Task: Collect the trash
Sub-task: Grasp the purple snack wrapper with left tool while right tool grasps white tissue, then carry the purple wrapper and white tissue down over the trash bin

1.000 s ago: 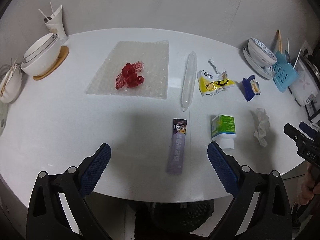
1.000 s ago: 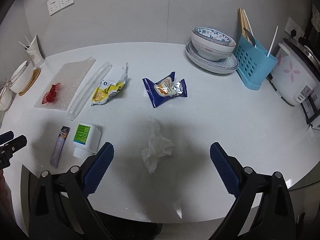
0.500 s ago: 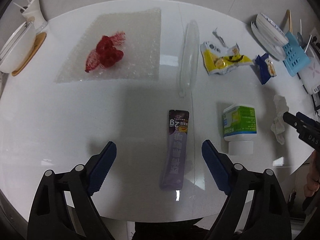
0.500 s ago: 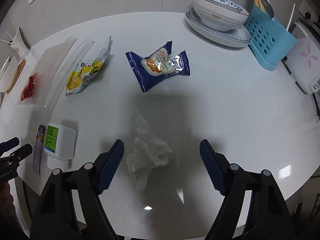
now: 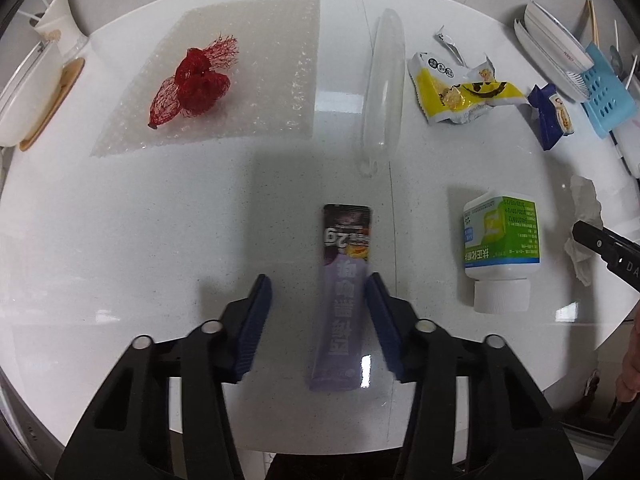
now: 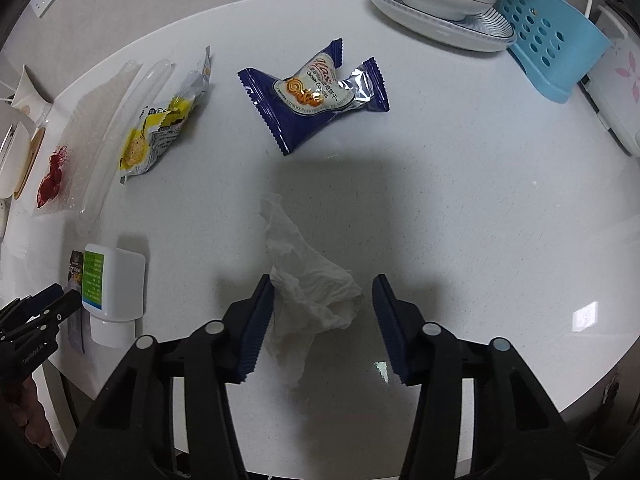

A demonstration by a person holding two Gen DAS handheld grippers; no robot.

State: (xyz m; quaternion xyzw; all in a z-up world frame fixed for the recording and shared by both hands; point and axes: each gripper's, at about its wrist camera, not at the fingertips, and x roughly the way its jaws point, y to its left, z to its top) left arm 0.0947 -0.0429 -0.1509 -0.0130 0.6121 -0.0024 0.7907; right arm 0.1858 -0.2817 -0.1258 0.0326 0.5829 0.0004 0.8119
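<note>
Both pickups are underway. The left hand-held gripper (image 5: 318, 312) is closing around the purple sachet (image 5: 343, 300), the right hand-held gripper (image 6: 322, 314) around the crumpled tissue (image 6: 312, 284); neither is clamped yet. Next: pinch firmly, then lift.

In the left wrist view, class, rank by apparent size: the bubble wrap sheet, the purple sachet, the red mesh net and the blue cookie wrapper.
1. Bubble wrap sheet
2. Purple sachet, though nearness to the camera enlarges it
3. Red mesh net
4. Blue cookie wrapper, shrunk near the fisheye edge

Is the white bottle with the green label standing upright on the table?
No, the white bottle lies on its side on the table, its cap toward the near table edge, in the left wrist view.
</note>
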